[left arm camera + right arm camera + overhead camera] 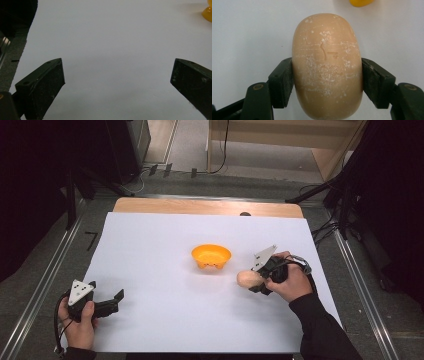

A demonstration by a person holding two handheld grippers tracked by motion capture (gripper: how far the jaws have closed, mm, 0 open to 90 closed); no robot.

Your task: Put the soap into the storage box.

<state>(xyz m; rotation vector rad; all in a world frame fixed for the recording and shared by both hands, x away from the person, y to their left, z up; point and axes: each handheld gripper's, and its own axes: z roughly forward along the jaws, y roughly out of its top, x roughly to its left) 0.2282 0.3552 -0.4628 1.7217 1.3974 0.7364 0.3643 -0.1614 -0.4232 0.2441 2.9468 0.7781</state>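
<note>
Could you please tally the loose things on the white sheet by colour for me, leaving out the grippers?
Orange: 1, the bowl
Tan: 1, the rounded soap-like bar clamped in the right gripper
Total: 2

A white sheet (pixel 165 320) covers the wooden table (pixel 200 206), bare only along its far edge. Grey carpet floor (pixel 45 265) surrounds it, with metal rails (pixel 42 285) at both sides. Black cables (pixel 220 150) trail beyond the far edge beside light wooden furniture (pixel 280 132).
</note>
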